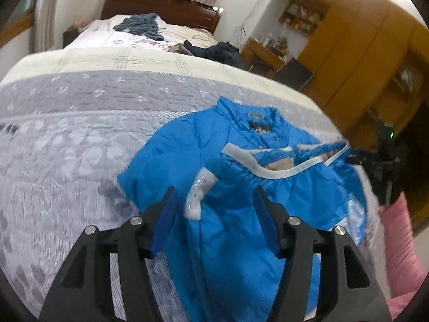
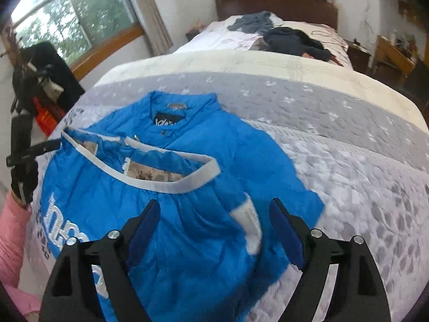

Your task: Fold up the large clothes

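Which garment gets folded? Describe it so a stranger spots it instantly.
Start at the grey-and-white quilted bedspread on the near bed. On it lies the bright blue padded jacket with white trim, collar toward the headboard. The far bed's clothes are dark grey and navy heaps.

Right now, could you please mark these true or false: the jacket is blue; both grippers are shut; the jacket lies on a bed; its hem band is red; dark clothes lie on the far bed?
1. The jacket is blue. True.
2. Both grippers are shut. False: the left gripper and right gripper are open.
3. The jacket lies on a bed. True.
4. Its hem band is red. False: it is white.
5. Dark clothes lie on the far bed. True.
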Tool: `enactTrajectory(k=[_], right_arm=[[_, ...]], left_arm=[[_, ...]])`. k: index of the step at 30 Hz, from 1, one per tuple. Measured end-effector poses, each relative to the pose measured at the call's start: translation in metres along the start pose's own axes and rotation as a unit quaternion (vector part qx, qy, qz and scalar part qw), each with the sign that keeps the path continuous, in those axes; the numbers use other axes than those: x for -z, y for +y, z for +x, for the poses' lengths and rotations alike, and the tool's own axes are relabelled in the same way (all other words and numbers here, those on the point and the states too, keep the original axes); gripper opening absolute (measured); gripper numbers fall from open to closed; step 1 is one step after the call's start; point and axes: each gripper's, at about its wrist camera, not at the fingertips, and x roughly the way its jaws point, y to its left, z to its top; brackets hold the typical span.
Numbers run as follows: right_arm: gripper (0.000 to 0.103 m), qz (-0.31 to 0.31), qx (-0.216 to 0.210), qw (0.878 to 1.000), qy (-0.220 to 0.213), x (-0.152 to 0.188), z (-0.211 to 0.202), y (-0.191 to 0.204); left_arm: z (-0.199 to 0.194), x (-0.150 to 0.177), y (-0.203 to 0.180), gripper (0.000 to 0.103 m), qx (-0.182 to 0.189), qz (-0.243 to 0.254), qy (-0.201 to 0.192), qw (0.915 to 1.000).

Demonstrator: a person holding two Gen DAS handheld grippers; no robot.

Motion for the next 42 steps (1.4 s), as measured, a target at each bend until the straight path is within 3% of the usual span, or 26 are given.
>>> enactTrajectory(k=[1,4,5,6,8,10,15,21,25,29,33,42], right_arm=[[0.08,-0.003,0.0,1.0,0.003,0.0,0.004,0.001],[0.055,-0.016,0.016,1.0,0.003,0.003,0.012,0.008],[0.038,-0.017,0.02,1.0,0.001,0.005,0.012,0.009],[0.028,-0.016,0.014,1.0,-0.001,0.007,0.01,0.01],[0.019,-0.007,0.012,1.0,-0.016,0.011,-0.001,0.009],[0.016,0.002,0.004,0.999,-0.031,0.014,-0.014,0.009],[0.013,0.003,-0.011,0.998,-0.066,0.022,-0.055,0.02],[0.013,0.028,-0.007,0.995,-0.1,-0.011,-0.089,0.017],[0.013,0.058,0.001,0.993,-0.102,-0.046,-0.088,0.003],[0.013,0.088,0.001,0.992,-0.091,-0.07,-0.067,-0.014],[0.013,0.11,0.014,0.992,-0.058,-0.083,-0.026,-0.033],[0.014,0.157,0.019,0.987,-0.002,-0.075,0.049,-0.067]], left_arm=[[0.005,-0.002,-0.002,0.06,-0.005,0.008,0.003,1.0],[0.012,-0.007,-0.006,0.056,-0.023,0.017,-0.003,0.9996],[0.011,-0.008,-0.009,0.042,-0.029,0.018,-0.007,0.9994],[0.011,-0.008,-0.012,0.036,-0.029,0.019,-0.009,0.9994],[0.008,-0.007,-0.021,0.021,-0.046,0.03,-0.022,0.9983],[0.0,-0.002,-0.032,0.017,-0.064,0.044,-0.033,0.9964],[-0.034,0.003,-0.056,0.014,-0.067,0.057,-0.084,0.9925],[-0.058,-0.039,-0.076,0.013,-0.082,0.045,-0.143,0.9853],[-0.048,-0.077,-0.077,0.013,-0.1,0.039,-0.155,0.9821],[-0.018,-0.103,-0.069,0.013,-0.112,0.02,-0.139,0.9837],[0.029,-0.117,-0.049,0.013,-0.13,0.004,-0.093,0.9871],[0.106,-0.107,0.008,0.017,-0.145,-0.058,-0.008,0.9877]])
